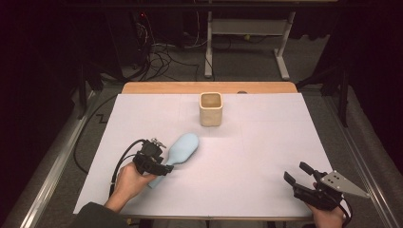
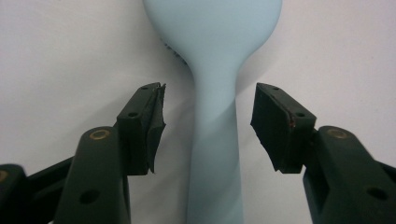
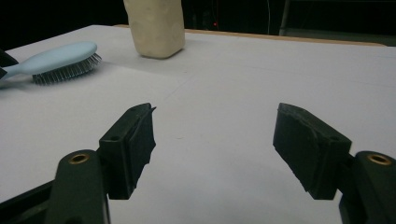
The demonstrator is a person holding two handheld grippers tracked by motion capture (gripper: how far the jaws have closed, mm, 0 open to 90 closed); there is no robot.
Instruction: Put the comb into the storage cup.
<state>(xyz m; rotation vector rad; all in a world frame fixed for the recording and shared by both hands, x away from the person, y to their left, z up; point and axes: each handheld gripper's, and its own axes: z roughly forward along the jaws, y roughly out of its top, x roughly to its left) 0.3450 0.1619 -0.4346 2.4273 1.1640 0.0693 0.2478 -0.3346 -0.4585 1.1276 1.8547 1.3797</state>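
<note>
Now, left gripper [image 2: 208,126] fingers spread astride the hairbrush [image 2: 215,93] handle, not touching, right gripper [image 3: 215,144] fingers wide apart, empty.

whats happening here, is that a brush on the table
Yes. A person holds a gripper in each hand over a white-covered table. The left gripper is open with its jaws either side of the handle of a light blue hairbrush lying bristles down, not yet closed on it. The right gripper is open and holds nothing. A cream cup stands farther back.
</note>
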